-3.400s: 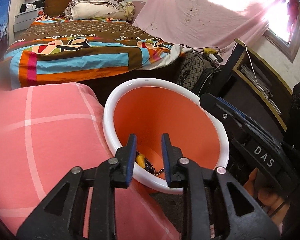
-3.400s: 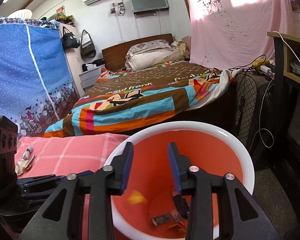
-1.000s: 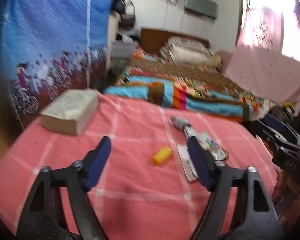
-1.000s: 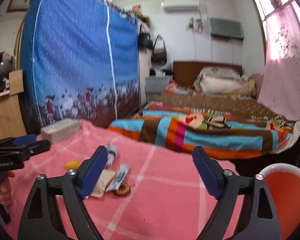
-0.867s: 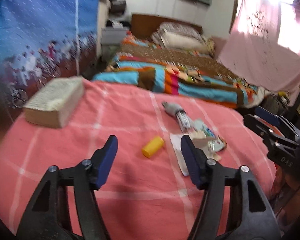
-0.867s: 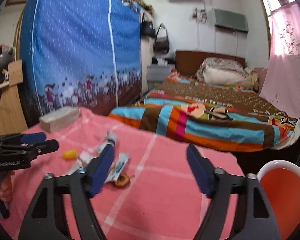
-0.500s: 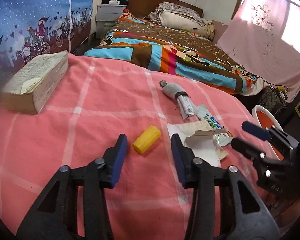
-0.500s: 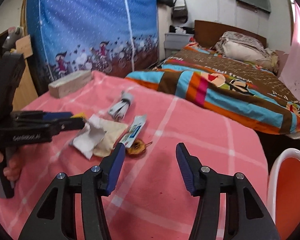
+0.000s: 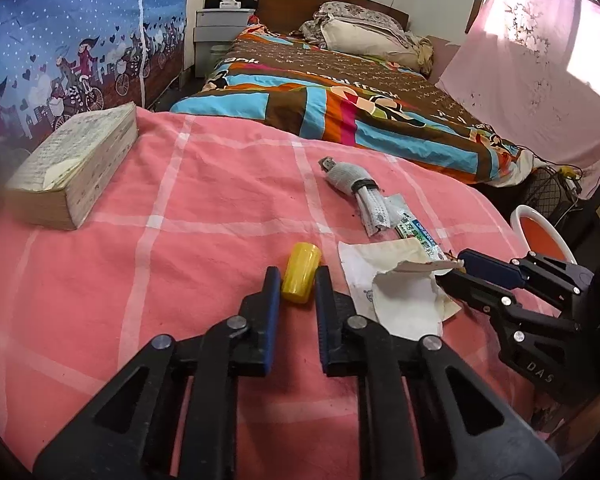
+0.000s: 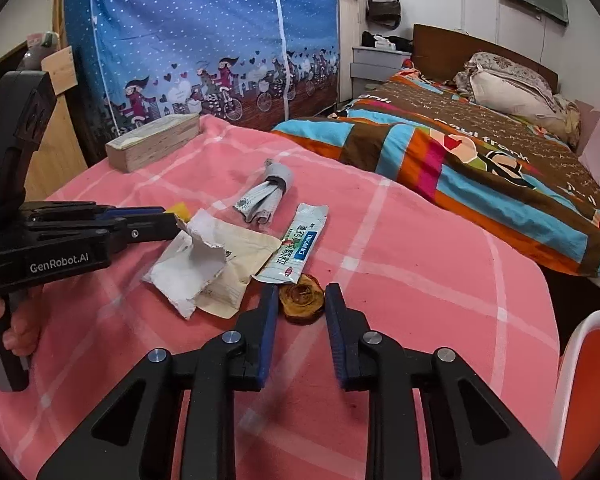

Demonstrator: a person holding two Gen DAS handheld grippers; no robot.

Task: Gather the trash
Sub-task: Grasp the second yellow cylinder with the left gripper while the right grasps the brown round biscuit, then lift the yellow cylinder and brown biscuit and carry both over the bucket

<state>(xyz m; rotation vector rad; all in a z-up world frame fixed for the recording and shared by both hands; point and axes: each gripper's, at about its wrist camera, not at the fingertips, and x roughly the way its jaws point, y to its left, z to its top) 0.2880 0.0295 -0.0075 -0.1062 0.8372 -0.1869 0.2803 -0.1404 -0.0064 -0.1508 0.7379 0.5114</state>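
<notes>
Surface: counter [image 9: 204, 216] under a pink checked cloth; a bed [image 9: 340, 92] with a striped cover stands beyond it.
Left claw [image 9: 296, 276]: low over the cloth, jaws closing; a yellow cap [image 9: 301, 270] lies between the blue pads, which sit just beside its sides. Contact cannot be confirmed.
Right claw [image 10: 302, 298]: low over the cloth, jaws closing; a brown peel [image 10: 302, 300] lies between the pads, with a narrow gap visible on each side.
Yellow cap: lying on its side on the cloth, left of the torn paper.
Brown peel: flat on the cloth, touching the lower end of the sachet [image 10: 296, 250].
Other trash: a torn white paper [image 10: 192, 264] over a beige envelope [image 10: 240, 264], beside the sachet; a rolled grey wrapper [image 10: 266, 196] lies further back, near the sachet's top end.
Bin: orange with a white rim [image 10: 572, 344], at the right edge of the counter, well apart from the trash.
Book [image 9: 76, 168]: thick, lying flat at the far left of the cloth, well apart from the trash.
Person: a hand [image 10: 16, 320] grips the left claw's handle.
</notes>
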